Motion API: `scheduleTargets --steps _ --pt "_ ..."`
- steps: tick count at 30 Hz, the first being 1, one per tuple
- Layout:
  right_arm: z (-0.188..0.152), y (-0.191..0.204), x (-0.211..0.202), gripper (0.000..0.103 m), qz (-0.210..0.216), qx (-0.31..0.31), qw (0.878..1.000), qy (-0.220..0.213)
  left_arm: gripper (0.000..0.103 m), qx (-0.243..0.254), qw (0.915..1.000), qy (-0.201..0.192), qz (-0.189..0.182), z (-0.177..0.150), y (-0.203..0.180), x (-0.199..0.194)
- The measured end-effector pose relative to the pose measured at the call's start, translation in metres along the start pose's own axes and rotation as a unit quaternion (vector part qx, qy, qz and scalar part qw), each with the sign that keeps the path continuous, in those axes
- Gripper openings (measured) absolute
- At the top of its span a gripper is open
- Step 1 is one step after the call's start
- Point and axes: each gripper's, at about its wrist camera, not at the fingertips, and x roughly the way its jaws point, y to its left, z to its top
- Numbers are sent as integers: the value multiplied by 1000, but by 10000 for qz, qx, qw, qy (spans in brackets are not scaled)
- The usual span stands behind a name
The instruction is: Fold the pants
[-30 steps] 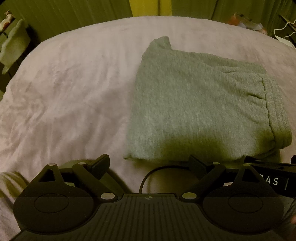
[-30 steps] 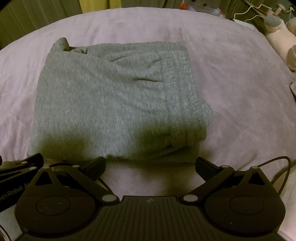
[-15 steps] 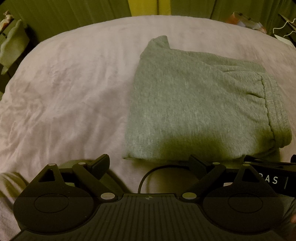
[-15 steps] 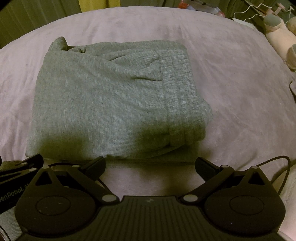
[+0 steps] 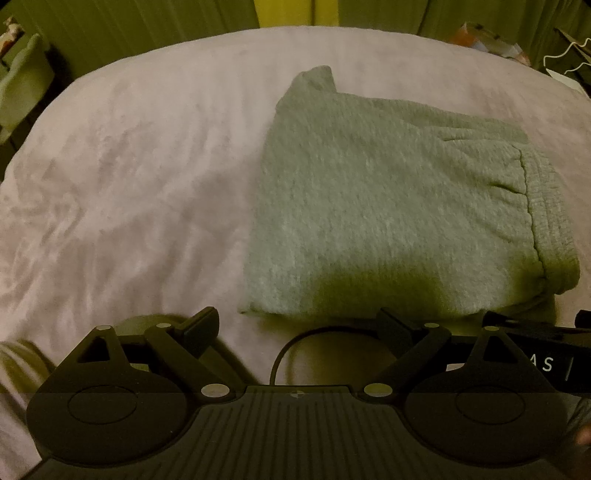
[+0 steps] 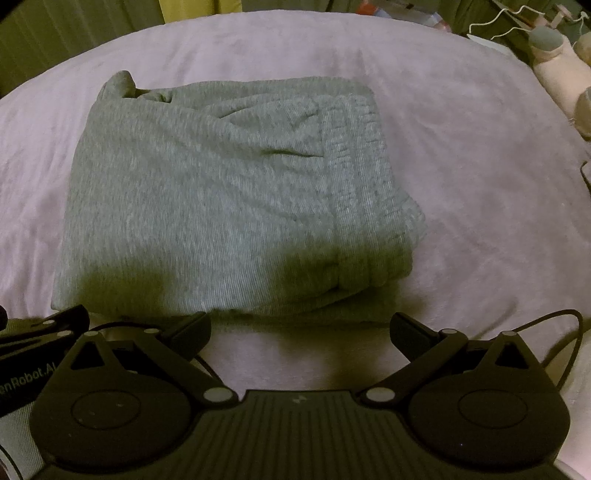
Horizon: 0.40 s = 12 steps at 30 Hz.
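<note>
Grey pants (image 5: 391, 206) lie folded into a compact rectangle on the pale pink bed cover (image 5: 140, 177). The ribbed waistband is along the right side of the stack. The pants also show in the right wrist view (image 6: 221, 199). My left gripper (image 5: 299, 325) is open and empty, just short of the stack's near edge and towards its left corner. My right gripper (image 6: 299, 328) is open and empty, just short of the near edge towards the waistband side. Neither touches the cloth. A black cable (image 5: 291, 350) loops in front of the left gripper.
The bed cover (image 6: 480, 184) spreads wide to the left and right of the pants. Green curtains (image 5: 147, 22) hang behind the bed. Plush toys (image 6: 557, 74) sit at the far right edge. Small clutter (image 5: 487, 40) lies at the back right.
Both grippers have drawn back slightly from the folded pants and stayed open. The pants have not moved.
</note>
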Motion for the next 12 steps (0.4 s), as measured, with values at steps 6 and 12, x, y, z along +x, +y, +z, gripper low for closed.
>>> scheduleTargets --steps 6,12 --pt "-1 0 0 103 29 4 10000 -31 96 41 10000 -45 -26 -1 0 -1" --pt "-1 -2 1 103 76 47 10000 -12 96 147 9997 -198 2 -3 -5 -6"
